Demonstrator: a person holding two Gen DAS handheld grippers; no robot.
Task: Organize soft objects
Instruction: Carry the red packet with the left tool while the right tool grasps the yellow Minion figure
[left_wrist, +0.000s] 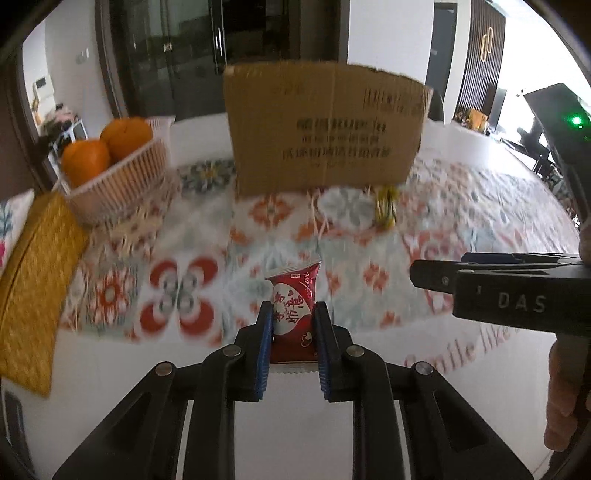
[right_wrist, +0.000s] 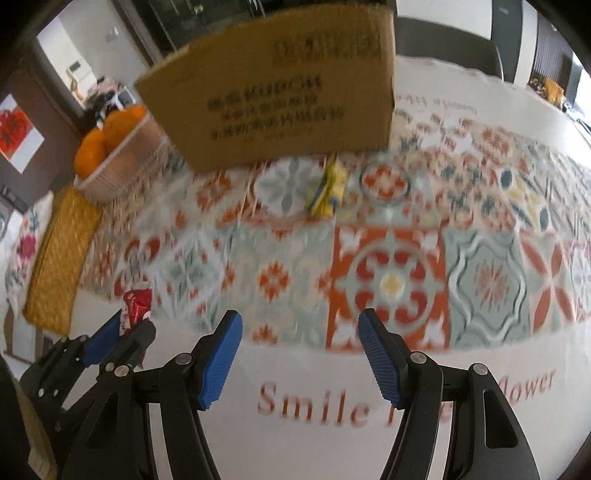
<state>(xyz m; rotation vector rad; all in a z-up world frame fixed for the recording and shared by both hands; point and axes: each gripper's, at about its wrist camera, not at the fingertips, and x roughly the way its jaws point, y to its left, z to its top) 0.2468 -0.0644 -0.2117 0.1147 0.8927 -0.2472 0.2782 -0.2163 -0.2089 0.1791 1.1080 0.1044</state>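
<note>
Clearly the left claw (left_wrist: 293, 314) is clenched on a small red packet (left_wrist: 293, 310), its blue pads pressing the wrapper from both sides so the packet stands upright between them, lifted off the patterned cloth (right_wrist: 391, 280) that covers the bench. Gripping it low on the wrapper leaves the top free, which would probably let it drop cleanly into a container. A cardboard box (left_wrist: 325, 129) stands at the far side of the bench, likely the place where the soft things are being gathered, though its inside cannot be seen from either view. Just in front of the box lies a yellow packet (right_wrist: 327, 188), flat on the cloth and untouched, seemingly the next soft item to collect. The right claw (right_wrist: 300, 354) hangs released, its jaws roughly half spread with nothing between them and only cloth beneath. To the left, a ribbed basket (left_wrist: 125, 177) holds oranges (left_wrist: 86, 160), and beside it sits a woven yellow pad (left_wrist: 35, 288); these look set apart from the job.
</note>
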